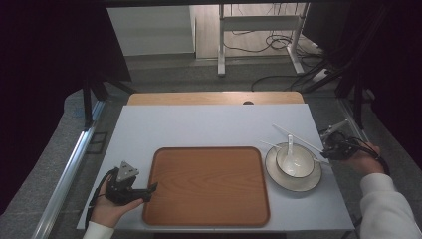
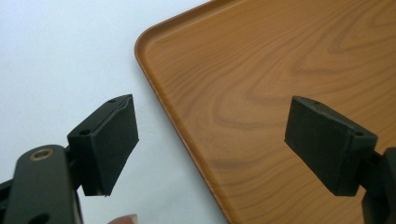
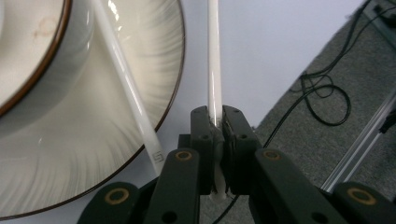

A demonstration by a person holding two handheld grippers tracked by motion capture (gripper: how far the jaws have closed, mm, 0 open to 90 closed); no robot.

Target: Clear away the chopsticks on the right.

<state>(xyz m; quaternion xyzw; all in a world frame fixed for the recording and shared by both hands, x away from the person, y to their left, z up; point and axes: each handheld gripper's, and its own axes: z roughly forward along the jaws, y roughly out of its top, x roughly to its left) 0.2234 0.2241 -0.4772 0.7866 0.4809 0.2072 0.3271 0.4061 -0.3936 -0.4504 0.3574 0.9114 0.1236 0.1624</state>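
right tongs (image 3: 218, 122) clenched on thin white plastic chopstick (image 3: 214, 56) | left tongs (image 2: 224, 144) released over brown wooden tray (image 2: 280, 70) | second chopstick (image 3: 122, 74) resting on plate, ungrasped

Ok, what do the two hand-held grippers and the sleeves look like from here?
Both are black, with blocky black jaw pads. The left gripper carries a grey three-cornered plate on top, with brass-coloured pivot rings. The right gripper has the same rings; a black cable trails from it. Both sleeves are white.
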